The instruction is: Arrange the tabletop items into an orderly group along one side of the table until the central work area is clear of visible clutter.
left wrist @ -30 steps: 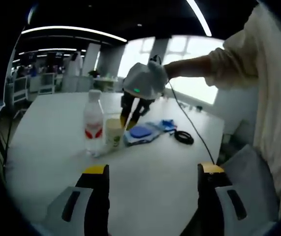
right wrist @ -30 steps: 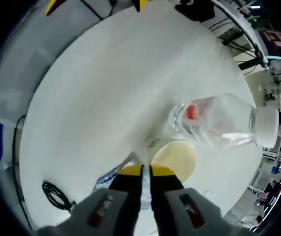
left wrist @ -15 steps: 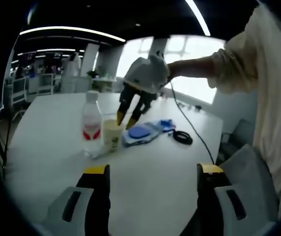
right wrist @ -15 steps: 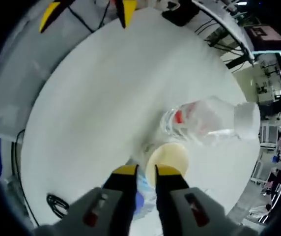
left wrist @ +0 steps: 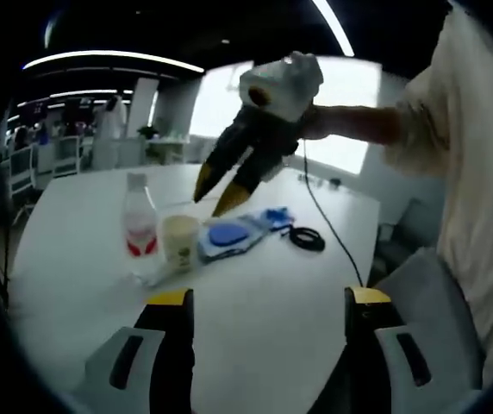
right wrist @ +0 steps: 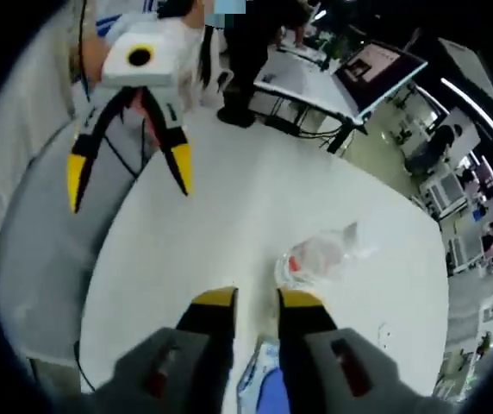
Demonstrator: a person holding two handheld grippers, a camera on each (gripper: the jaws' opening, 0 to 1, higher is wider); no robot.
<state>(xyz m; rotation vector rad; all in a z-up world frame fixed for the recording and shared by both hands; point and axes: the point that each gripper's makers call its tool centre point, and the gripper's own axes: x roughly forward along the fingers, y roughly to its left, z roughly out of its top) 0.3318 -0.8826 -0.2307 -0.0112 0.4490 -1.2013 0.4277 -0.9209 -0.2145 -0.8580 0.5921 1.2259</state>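
right gripper point(left wrist: 215, 193) has lifted off the cup point(left wrist: 179, 242) — slightly parted, empty — left gripper point(left wrist: 264, 297) wide apart.

You had a smooth matt white table point(left wrist: 264, 302), a clear glossy plastic bottle point(left wrist: 140, 226), a matt paper-looking cup point(left wrist: 179, 242) and a black rubbery cable point(left wrist: 302, 237) at 2 o'clock of the cup. Your sleeve point(left wrist: 453, 129) looked like soft cream cloth.
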